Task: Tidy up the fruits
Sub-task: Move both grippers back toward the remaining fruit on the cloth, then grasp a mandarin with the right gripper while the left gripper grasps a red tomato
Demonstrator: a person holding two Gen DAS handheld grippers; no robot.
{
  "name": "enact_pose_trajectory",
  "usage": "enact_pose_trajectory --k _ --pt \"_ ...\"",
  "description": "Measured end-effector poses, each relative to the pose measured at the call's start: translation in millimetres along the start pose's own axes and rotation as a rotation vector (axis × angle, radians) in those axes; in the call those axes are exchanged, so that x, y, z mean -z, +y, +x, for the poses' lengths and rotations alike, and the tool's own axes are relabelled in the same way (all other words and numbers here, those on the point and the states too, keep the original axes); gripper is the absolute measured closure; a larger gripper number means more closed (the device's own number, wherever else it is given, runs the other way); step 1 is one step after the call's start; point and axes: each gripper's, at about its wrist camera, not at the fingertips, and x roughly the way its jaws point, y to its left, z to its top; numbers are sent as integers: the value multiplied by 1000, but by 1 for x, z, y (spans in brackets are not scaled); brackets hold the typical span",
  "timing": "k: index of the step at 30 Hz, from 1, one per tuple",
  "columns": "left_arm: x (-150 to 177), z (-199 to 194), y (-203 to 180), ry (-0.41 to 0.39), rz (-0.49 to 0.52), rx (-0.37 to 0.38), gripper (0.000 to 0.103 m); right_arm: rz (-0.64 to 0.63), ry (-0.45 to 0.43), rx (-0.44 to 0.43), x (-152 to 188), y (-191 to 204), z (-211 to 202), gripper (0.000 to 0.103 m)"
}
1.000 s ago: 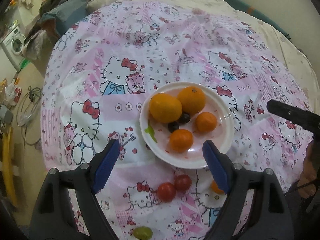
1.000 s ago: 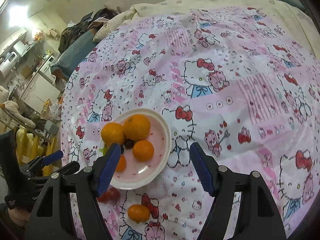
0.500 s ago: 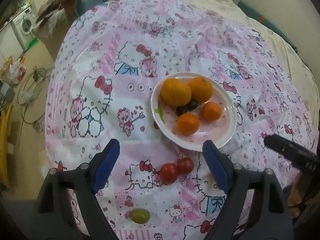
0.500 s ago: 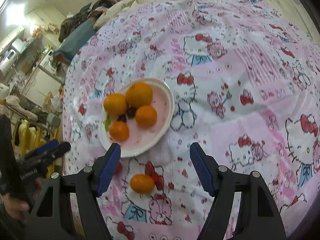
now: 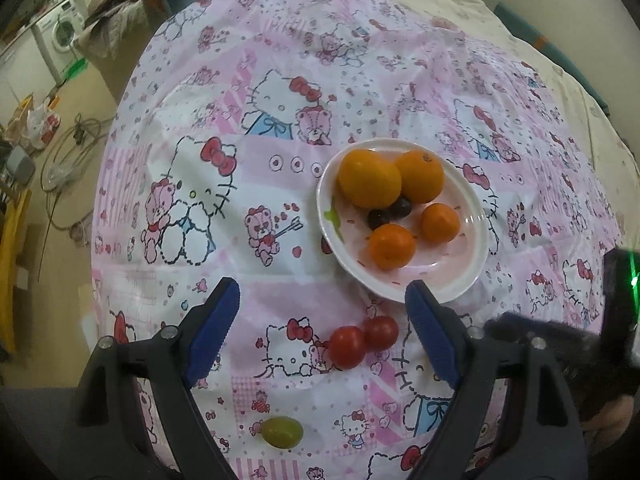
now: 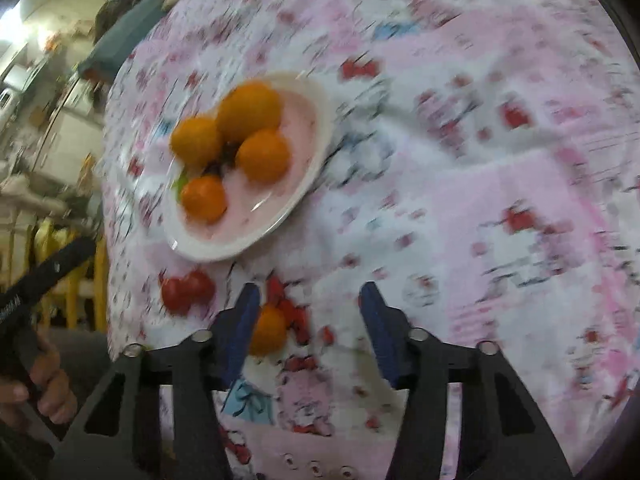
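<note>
One loose orange (image 6: pixel 267 330) now sits just inside the narrowing, still-empty right tongs (image 6: pixel 308 330), ready for the plate (image 6: pixel 316 160); left tongs (image 5: pixel 320 332) gape wide, empty.

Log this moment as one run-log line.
right gripper: closing, loose orange by left pad, ungripped | left gripper: open above tomatoes | plate: four oranges

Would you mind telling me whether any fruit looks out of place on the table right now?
Yes. Four pieces lie on the cloth rather than on the plate: two tomatoes touching each other just below its rim, a green grape nearer the table edge, and a small orange beside the right gripper, whose jaws have just been closing.
</note>
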Motion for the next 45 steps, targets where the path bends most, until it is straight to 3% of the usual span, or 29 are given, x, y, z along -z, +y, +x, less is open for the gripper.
enact_pose_trajectory --k 6,11,15,21,25,29,37,43,44,45 --pt "1 1 8 11 -18 -3 20 -73 83 -46 5 25 25 52" --pt "5 6 17 27 -20 -16 20 -113 127 -17 8 39 41 52" --pt "15 26 13 118 15 -20 21 -140 143 27 9 41 48 58" --pt "24 36 -4 169 79 16 21 -191 124 43 12 48 45 61" --pt "28 45 -13 201 116 24 23 -153 86 13 8 42 34 61" --pt "34 61 -22 261 150 20 33 -92 13 -15 -1 29 12 61" --pt "39 81 -41 306 208 0 45 -6 -101 -56 -11 14 -23 61" --pt "40 88 -48 324 201 36 66 69 -114 -66 -14 0 -29 61" --pt "40 88 -49 321 204 29 76 74 -112 -67 -13 -1 -29 61" --pt "40 89 -49 323 200 33 76 77 -107 -69 -13 -2 -28 61"
